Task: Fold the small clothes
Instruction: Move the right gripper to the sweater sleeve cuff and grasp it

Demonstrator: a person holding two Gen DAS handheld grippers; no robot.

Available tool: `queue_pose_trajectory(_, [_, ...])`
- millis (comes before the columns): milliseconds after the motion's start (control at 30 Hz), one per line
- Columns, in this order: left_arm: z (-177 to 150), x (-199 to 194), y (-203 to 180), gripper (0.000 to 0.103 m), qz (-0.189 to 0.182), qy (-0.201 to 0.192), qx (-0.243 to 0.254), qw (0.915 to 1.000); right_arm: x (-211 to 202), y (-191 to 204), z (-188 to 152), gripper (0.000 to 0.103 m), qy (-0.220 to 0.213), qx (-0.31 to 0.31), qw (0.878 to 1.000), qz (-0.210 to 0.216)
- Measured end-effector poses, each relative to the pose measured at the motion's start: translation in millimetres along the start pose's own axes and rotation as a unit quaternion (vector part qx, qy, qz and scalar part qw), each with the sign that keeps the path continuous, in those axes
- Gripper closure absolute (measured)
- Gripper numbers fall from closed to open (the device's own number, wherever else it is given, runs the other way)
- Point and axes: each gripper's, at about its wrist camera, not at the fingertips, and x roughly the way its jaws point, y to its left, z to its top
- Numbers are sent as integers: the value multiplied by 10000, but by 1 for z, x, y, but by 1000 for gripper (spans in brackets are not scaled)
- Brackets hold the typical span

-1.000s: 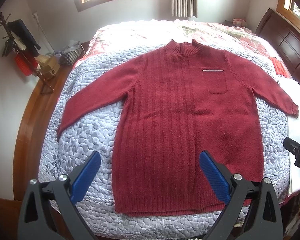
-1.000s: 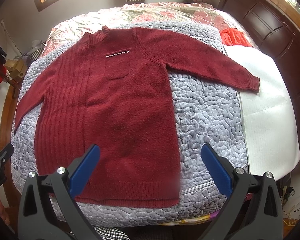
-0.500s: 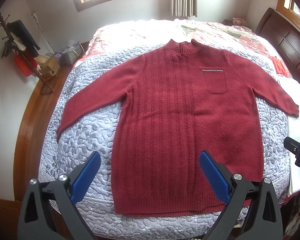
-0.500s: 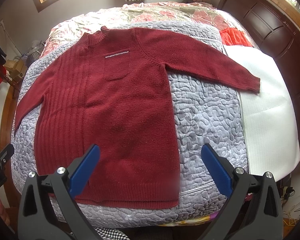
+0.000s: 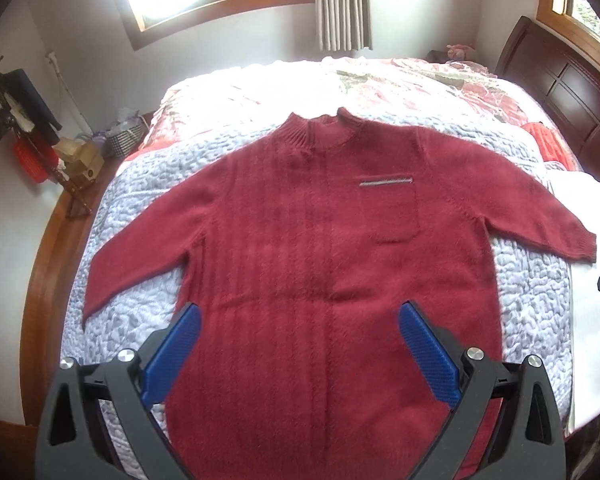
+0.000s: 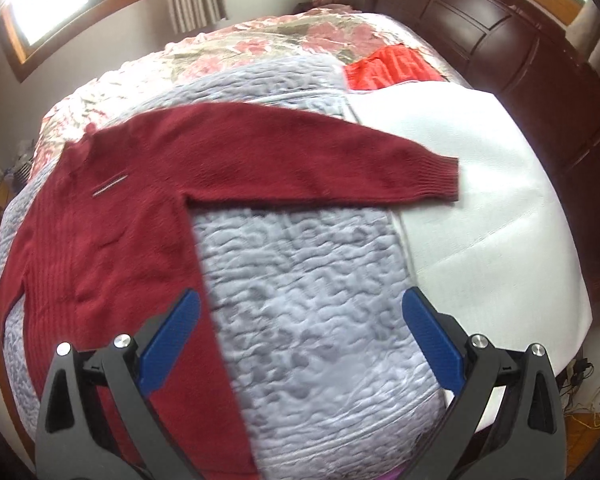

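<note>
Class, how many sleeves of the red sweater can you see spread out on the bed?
2. One sleeve lies out to the left of the sweater; the other sleeve stretches right, its cuff on the white sheet. None hidden.

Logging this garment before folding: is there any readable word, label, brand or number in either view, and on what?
None can be read in either view.
Sweater: no tag or print shows; the pale strip on the chest pocket looks like plain trim, not letters.
Boxes on the floor by the bed: too small and blurred to read.
Left gripper and right gripper: no markings show.
</note>
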Motion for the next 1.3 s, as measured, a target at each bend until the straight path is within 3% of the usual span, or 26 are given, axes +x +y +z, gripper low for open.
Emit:
queue_pose_trajectory(167, [45,26,-63,4,-388,-174,-1,9991,60,-87,54,3,150,216,9996,-97])
queue_pose_trajectory(300, [72,53,-104,4,-466,-159,-42,9988,115,-150,86,3,429,522,9977,-33])
queue_pose_trajectory(467, [95,85,-139,4,-408,-102,-137,9990,164,-189,109,4,653,462,9968,40])
queue_pose_trajectory(667, [110,107,-164,4,-322,-30,-191,9993,195,-211,122,6,842,607,9939,359])
queue_pose_trajectory(733, [112,110,-170,4,-310,-30,-187,9993,204,-217,124,22,962,690,9919,461])
queue_pose_trajectory(800, [114,112,-172,4,-307,-14,-205,9993,205,-220,127,23,907,639,9927,463])
queue_pose_trajectory(867, [117,112,-174,4,-281,-42,-205,9994,204,-220,130,31,870,539,9937,450])
queue_pose_trajectory(967, [117,113,-171,4,-185,-87,-157,9997,204,-221,134,84,849,353,9952,335])
queue_pose_trajectory(1000, [117,114,-168,4,-157,-85,-152,9997,204,-224,135,91,897,396,9938,517])
queue_pose_trajectory(1167, [111,120,-143,4,-30,-3,-225,9997,181,-222,133,94,604,559,9926,895])
queue_pose_trajectory(1300, [104,125,-112,4,139,72,-329,9993,144,-183,139,94,309,191,9915,1246])
